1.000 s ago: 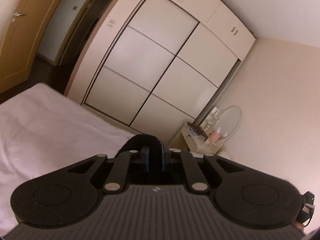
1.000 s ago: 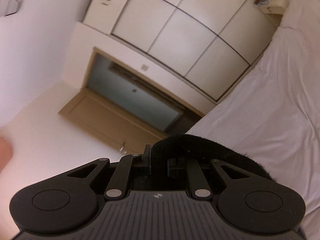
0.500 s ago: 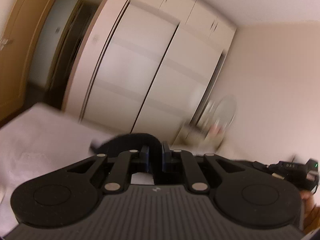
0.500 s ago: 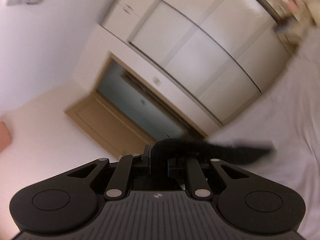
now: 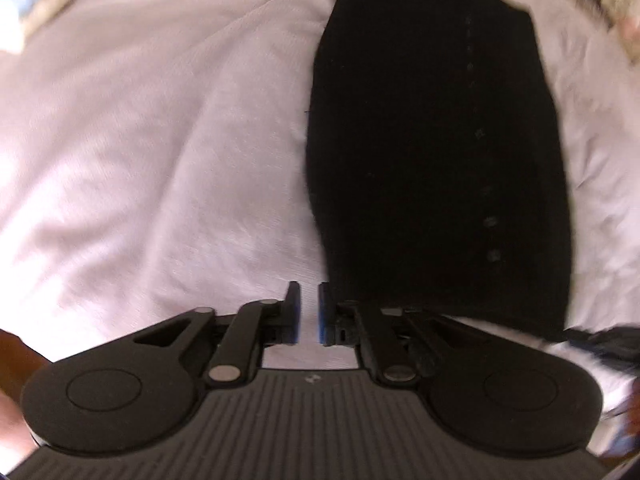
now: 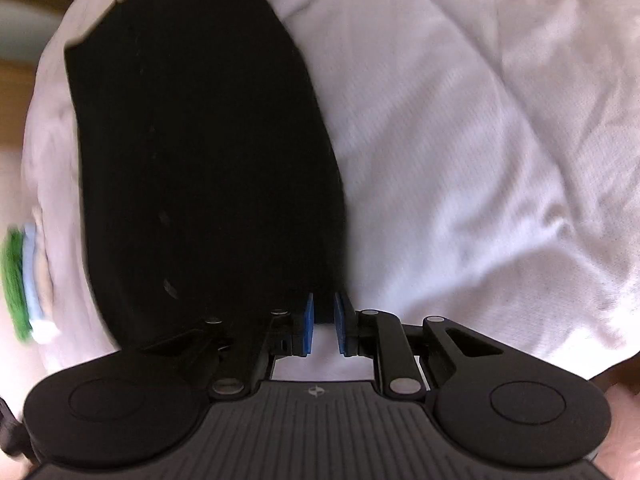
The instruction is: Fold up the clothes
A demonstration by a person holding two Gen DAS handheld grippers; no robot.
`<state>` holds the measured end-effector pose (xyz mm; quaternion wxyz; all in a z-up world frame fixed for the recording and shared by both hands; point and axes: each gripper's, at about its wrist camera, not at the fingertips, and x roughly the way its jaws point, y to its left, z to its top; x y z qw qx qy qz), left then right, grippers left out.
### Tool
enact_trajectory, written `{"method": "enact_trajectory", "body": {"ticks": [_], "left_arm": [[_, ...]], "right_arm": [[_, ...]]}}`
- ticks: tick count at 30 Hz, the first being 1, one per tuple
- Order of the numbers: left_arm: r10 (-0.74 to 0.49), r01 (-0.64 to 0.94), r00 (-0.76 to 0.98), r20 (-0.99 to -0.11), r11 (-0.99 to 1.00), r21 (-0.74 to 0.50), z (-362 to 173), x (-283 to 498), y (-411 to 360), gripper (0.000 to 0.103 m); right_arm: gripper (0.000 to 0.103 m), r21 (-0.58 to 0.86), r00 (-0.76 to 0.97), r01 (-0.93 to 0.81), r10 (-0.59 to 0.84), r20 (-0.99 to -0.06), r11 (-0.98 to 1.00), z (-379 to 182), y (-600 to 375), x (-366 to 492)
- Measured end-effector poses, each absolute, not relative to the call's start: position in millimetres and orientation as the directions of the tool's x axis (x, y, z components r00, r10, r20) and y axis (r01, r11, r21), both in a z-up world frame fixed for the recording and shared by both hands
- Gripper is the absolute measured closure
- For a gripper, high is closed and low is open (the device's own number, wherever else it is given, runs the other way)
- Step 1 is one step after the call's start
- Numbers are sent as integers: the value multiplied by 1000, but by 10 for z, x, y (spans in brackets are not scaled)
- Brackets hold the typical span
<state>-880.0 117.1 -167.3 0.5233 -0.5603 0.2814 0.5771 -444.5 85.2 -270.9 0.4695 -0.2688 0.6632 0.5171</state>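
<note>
Left hand-held gripper (image 5: 309, 312): blue pads slightly apart, just opened, nothing between them. Right hand-held gripper (image 6: 323, 325): the same, parted at the hem corner. Beyond both, long black knitted garment (image 5: 436, 152) with a row of small buttons, spread flat on the pale wrinkled bed sheet (image 5: 160, 140). Probably just laid out and released; blurred. Next: regripping an edge and folding across.
</note>
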Motion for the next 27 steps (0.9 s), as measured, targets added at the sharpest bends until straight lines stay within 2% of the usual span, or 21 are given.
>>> {"method": "enact_trajectory", "body": {"ticks": [1,3,7,11,13,14,15,16,17,18,24,27], "left_arm": [[311,-905,200,-929,-304,-296,-1658,-8833,1153,78],[343,-886,216,-914,-325,-331,-1643,-8869,1296,67],[336,-835,257,-906,-394,-383,-1930,-8897,1397,66],[352,-776,307,-884,-445,-447,-2182,-8902,1408,65],[370,-756,329,-869,-449,-477,-2268,-8885,1434,70],[367,-758,331,-869,-446,-477,-2298,-8878,1462,76],[369,-767,327,-870,-434,-472,-2308,-8880,1493,93],[370,-777,324,-871,-421,-468,-2318,-8882,1524,95],[374,-789,318,-871,-406,-462,-2315,-8880,1548,95],[389,-811,303,-870,-374,-450,-2238,-8866,1529,96],[498,-849,284,-819,-267,-456,-1661,-8883,1230,96],[493,-880,262,-830,-231,-415,-1534,-8825,1074,96]], "right_arm": [[75,446,-420,-842,150,-895,304,-2710,797,-4429],[59,466,-424,-842,201,-883,273,-2704,727,-4397],[49,527,-459,-806,279,-844,270,-2797,718,-4305],[47,569,-498,-780,294,-816,261,-3023,763,-4212],[46,592,-517,-758,300,-802,274,-3127,780,-4228],[46,599,-522,-749,304,-797,283,-3146,847,-4247],[52,604,-526,-741,306,-794,294,-3161,900,-4260],[75,606,-528,-734,304,-793,306,-3157,935,-4267],[86,609,-532,-728,301,-792,315,-3132,970,-4278],[90,611,-535,-722,298,-790,325,-3106,1004,-4289],[94,647,-570,-705,312,-760,291,-2703,1099,-4244],[95,645,-573,-721,306,-760,254,-2471,996,-4215]]}}
